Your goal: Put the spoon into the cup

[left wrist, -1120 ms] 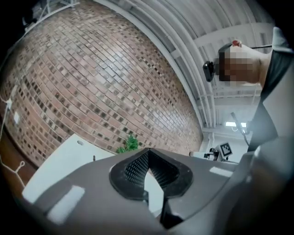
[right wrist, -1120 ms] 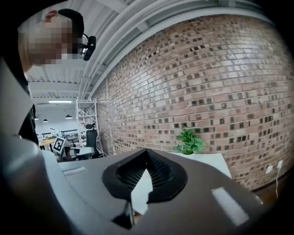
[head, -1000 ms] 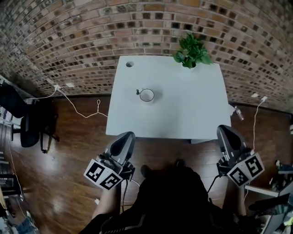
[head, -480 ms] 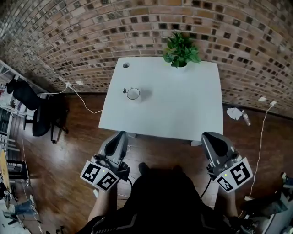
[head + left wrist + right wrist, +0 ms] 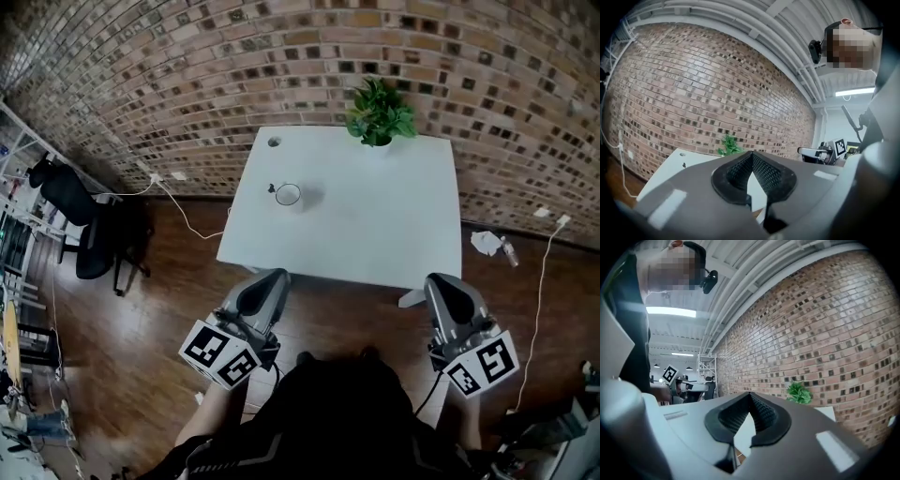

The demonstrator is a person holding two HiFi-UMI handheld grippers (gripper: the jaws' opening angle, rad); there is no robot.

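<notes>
Bricks in brown and red make the wall (image 5: 187,66) behind a white square table (image 5: 375,225), which stands on a brown wood floor (image 5: 141,309). On the table, toward its far left part, sits a small white round cup (image 5: 288,194), standing up with its mouth open to the top. A small dark thing (image 5: 271,188) is just beside the cup on its left; it may be the spoon, but it is too tiny to tell, and I cannot tell if it touches the cup. A small round hole (image 5: 274,142) shows in the table near its far left corner, and a green leafy plant (image 5: 379,112) stands at the far edge, well apart from the cup. The person stands at the near side of the table with one claw in each hand, and both claws are close to the near edge, well apart from the cup. The left claw (image 5: 273,277) has its two jaws pressed together with nothing between them. The right claw (image 5: 439,279) is pressed together too and holds nothing. A black chair (image 5: 89,225) stands on the floor off to the left
</notes>
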